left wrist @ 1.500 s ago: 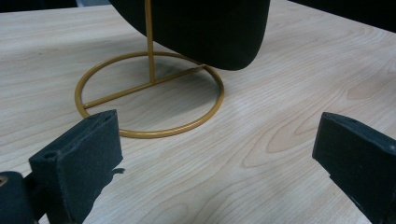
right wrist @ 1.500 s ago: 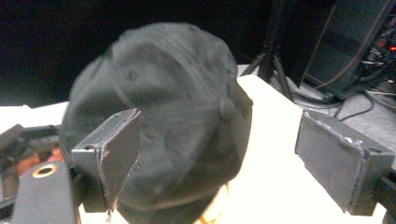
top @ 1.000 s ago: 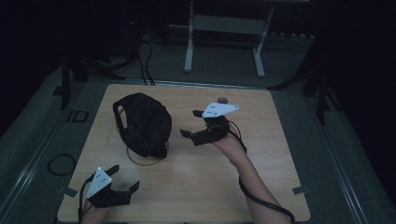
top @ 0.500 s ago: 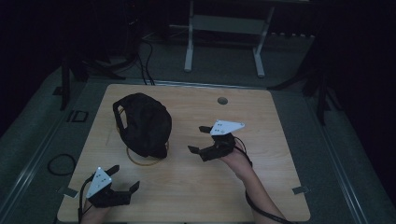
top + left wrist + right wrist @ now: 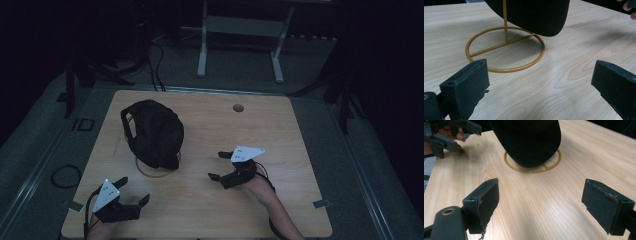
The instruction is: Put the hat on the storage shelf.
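My right claw [image 5: 219,166] is spread wide and empty, hovering low over the middle of the worktop [image 5: 280,130] with its jaws facing the black cap [image 5: 155,131]. My left claw [image 5: 134,192], also spread and empty, sits near the front left corner. The cap hangs on a gold wire stand [image 5: 505,48] toward the back left, its ring base flat on the wood. I judge this the approach step: neither claw touches the cap; next requires closing in and pinching its brim or crown
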A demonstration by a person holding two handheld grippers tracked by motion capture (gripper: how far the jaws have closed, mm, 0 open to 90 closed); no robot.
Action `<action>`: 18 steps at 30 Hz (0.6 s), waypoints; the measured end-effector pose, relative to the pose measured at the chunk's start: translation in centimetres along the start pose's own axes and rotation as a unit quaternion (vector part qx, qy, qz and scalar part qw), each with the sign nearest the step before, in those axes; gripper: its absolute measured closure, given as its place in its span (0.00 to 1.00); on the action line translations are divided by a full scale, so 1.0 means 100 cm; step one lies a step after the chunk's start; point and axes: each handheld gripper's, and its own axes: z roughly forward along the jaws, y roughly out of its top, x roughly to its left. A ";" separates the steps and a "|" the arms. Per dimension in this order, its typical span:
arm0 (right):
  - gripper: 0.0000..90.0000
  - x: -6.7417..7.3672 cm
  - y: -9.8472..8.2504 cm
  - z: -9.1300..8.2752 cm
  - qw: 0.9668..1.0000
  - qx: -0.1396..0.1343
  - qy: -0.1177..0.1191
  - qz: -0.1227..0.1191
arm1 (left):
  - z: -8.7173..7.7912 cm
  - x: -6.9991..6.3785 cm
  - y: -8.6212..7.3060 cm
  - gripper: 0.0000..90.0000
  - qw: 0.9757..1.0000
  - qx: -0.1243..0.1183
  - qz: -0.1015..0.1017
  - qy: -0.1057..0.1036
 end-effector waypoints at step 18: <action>0.16 -0.009 -0.054 -0.027 0.998 0.023 -0.035 0.037 | 0.000 -0.001 0.000 0.02 1.000 0.003 0.000 0.000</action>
